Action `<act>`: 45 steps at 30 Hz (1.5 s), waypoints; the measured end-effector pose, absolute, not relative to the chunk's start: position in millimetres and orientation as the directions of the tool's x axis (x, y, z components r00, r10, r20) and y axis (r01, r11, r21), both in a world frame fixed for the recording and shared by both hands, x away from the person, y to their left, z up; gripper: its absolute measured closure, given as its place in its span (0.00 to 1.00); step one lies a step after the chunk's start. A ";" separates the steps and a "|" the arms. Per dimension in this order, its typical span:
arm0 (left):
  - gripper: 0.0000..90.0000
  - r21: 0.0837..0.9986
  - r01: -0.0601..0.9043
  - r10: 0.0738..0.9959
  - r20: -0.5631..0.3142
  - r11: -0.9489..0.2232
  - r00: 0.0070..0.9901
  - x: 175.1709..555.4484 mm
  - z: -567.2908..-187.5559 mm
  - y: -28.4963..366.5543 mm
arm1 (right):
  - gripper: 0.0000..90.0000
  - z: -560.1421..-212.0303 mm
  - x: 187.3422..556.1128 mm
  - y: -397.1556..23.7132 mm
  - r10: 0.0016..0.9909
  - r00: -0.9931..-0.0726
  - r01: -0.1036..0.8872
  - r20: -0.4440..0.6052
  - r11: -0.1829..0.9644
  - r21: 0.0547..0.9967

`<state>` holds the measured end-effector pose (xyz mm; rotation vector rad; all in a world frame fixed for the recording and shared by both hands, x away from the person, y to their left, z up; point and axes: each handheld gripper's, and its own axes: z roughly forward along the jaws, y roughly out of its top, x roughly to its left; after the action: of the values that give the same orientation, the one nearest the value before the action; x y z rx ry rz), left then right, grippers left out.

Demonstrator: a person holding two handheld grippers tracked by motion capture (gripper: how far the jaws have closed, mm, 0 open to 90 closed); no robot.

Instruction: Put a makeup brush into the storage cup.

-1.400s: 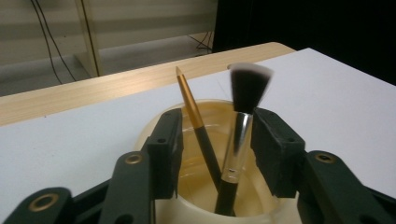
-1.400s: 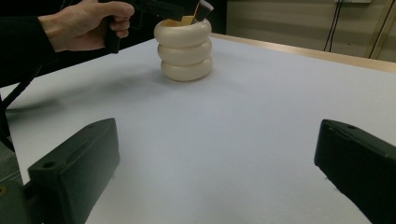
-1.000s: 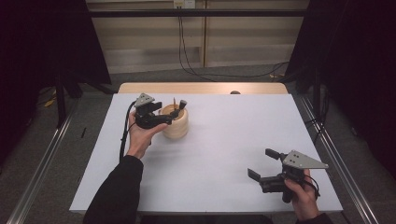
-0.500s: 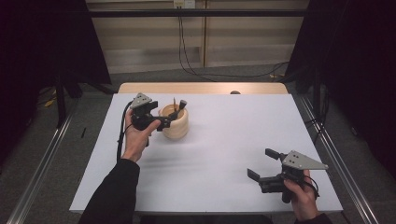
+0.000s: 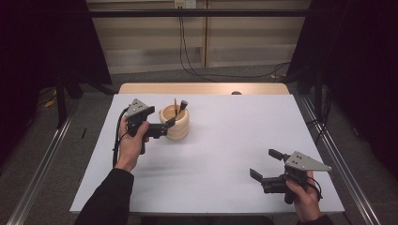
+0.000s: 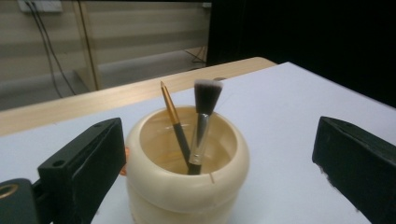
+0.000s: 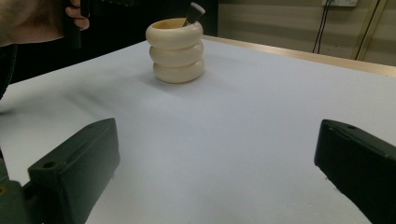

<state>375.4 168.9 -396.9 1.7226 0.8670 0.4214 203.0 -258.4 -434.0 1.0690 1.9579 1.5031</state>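
A cream ribbed holder (image 5: 177, 129) stands on the white table sheet (image 5: 225, 140) at the back left. In it lean a thin gold-handled brush (image 6: 169, 108) and a dark-bristled makeup brush (image 6: 206, 95). My left gripper (image 5: 168, 128) hovers just left of the holder, pointing at it. Its jaws have just been opening and now stand wide apart, touching nothing; the holder (image 6: 187, 177) sits ahead between them. My right gripper (image 5: 264, 163) is open near the front right edge, nothing between its jaws, facing the far-off holder (image 7: 176, 53).
A strip of bare wooden tabletop (image 5: 202, 88) shows behind the white sheet. Metal rails (image 5: 338, 154) run along both sides of the table. Cables (image 5: 187, 51) trail on the floor at the back, and dark curtains hang left and right.
My left gripper has drawn back a little to the left from the holder, with its jaws spread wider. The right gripper has stayed where it was.
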 end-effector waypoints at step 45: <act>0.02 0.947 0.302 0.758 -0.117 -0.110 0.641 245.6 -411.3 225.2 | 0.00 -434.9 188.1 -284.5 0.840 -0.534 0.322 0.098 0.095 0.942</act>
<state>245.6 225.2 -411.3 1.6918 0.8747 0.4852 188.1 -284.5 -434.9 1.1360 1.9063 1.4422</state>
